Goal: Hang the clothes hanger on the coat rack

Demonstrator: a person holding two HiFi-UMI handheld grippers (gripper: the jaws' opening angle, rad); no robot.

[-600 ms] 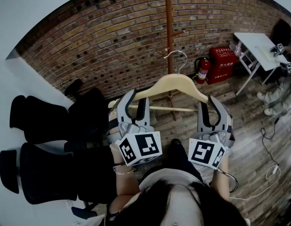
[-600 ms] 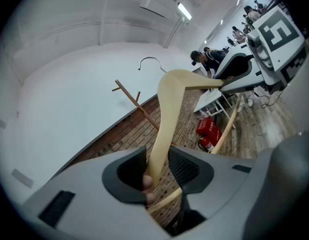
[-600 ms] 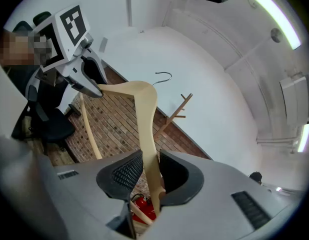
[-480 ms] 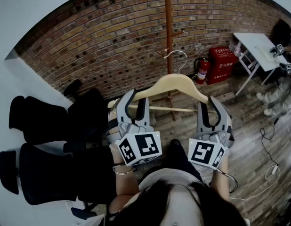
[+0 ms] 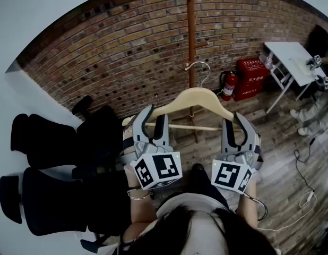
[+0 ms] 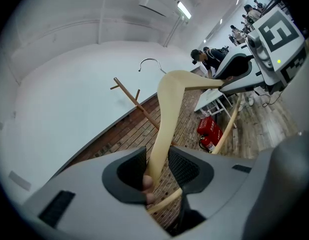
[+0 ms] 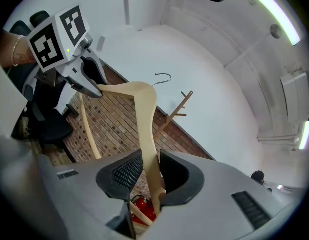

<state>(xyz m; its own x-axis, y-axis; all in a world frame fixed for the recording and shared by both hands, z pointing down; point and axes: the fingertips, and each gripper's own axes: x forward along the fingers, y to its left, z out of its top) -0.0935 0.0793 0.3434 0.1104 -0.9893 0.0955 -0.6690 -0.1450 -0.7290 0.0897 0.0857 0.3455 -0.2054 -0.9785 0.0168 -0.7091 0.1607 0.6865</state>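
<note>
A pale wooden clothes hanger with a metal hook hangs in the air in front of me, held level by its two ends. My left gripper is shut on the left end and my right gripper on the right end. The brown wooden coat rack stands just behind the hook, against the brick wall. In the left gripper view the hanger runs up from between the pads, and the rack's pegs lie beyond. The right gripper view shows the same hanger between its pads.
Black office chairs stand at my left. A fire extinguisher and a red box sit at the wall's foot right of the rack. A white folding table, a seated person and floor cables are at far right.
Hardly anything: the whole scene has slid a little lower in the head view. Both grippers still hold the hanger before the rack.
</note>
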